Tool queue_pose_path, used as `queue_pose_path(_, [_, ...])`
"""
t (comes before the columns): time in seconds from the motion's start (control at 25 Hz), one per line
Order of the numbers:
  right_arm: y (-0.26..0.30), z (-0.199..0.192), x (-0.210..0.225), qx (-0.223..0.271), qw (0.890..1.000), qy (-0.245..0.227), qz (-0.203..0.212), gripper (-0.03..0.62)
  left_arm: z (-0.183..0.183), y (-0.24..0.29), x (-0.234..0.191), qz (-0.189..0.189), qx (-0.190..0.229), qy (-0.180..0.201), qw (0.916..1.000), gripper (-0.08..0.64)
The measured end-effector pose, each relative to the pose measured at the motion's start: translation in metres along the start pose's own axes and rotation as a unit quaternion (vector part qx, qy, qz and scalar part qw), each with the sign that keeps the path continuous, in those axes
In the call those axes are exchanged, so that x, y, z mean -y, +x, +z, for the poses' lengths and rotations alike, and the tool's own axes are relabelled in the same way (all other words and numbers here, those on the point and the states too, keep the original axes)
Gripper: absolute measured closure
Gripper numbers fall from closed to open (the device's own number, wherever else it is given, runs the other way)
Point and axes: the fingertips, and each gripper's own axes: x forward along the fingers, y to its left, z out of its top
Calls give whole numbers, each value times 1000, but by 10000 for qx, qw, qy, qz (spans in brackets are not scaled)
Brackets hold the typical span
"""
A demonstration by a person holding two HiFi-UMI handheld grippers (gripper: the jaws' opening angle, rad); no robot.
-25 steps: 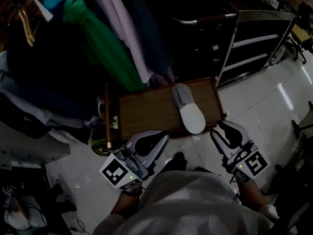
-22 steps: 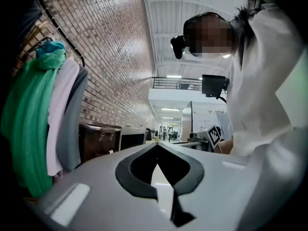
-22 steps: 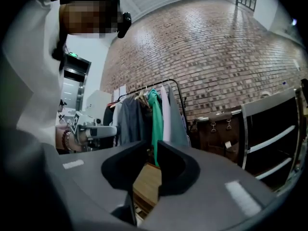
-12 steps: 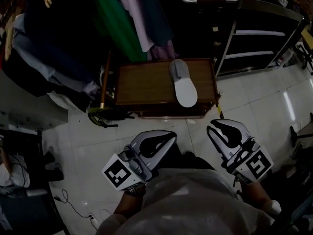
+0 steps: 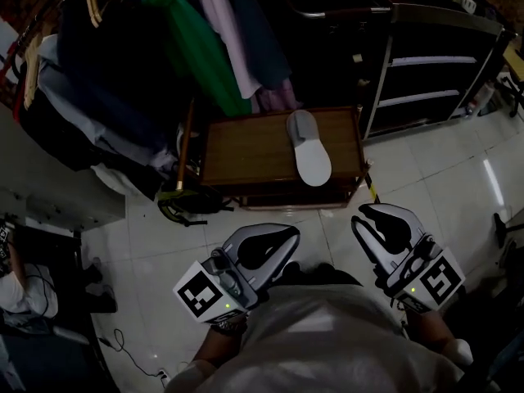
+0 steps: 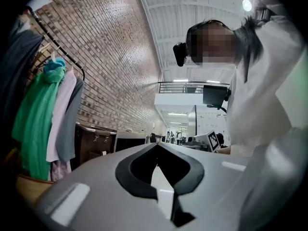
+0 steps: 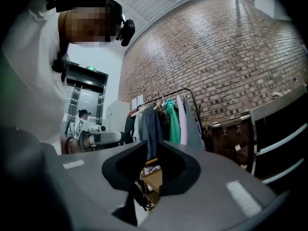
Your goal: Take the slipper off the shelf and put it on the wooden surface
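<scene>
A grey slipper (image 5: 309, 147) lies sole-up on the right part of the low wooden table (image 5: 246, 150), its toe toward me. Both grippers are held close to the person's body, well short of the table and above the white floor tiles. My left gripper (image 5: 288, 232) has its tips together and holds nothing; in the left gripper view (image 6: 156, 145) the tips meet in a point. My right gripper (image 5: 361, 214) is empty too. In the right gripper view (image 7: 154, 143) a narrow gap shows between its tips, with hanging clothes seen through it.
A black shelf unit (image 5: 430, 64) stands behind and right of the table. A rack of hanging clothes (image 5: 164, 47) crowds the table's left and back. A dark bag (image 5: 184, 207) lies at the table's left foot. Cables trail on the tiles at lower left (image 5: 123, 350).
The view has pulled back: the table with the slipper sits higher and farther away than a second ago. Both grippers stay near the body, empty.
</scene>
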Motion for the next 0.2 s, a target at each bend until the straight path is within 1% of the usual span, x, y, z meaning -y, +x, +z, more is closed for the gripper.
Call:
queue_pose_path(0.08, [-4, 5, 3, 157, 9997, -166, -24, 531, -2, 9, 2, -56, -89, -97, 9999, 560])
queue_pose_path(0.2, [-7, 10, 2, 236, 9996, -104, -104, 531, -7, 21, 3, -60, -296, -429, 9986, 560])
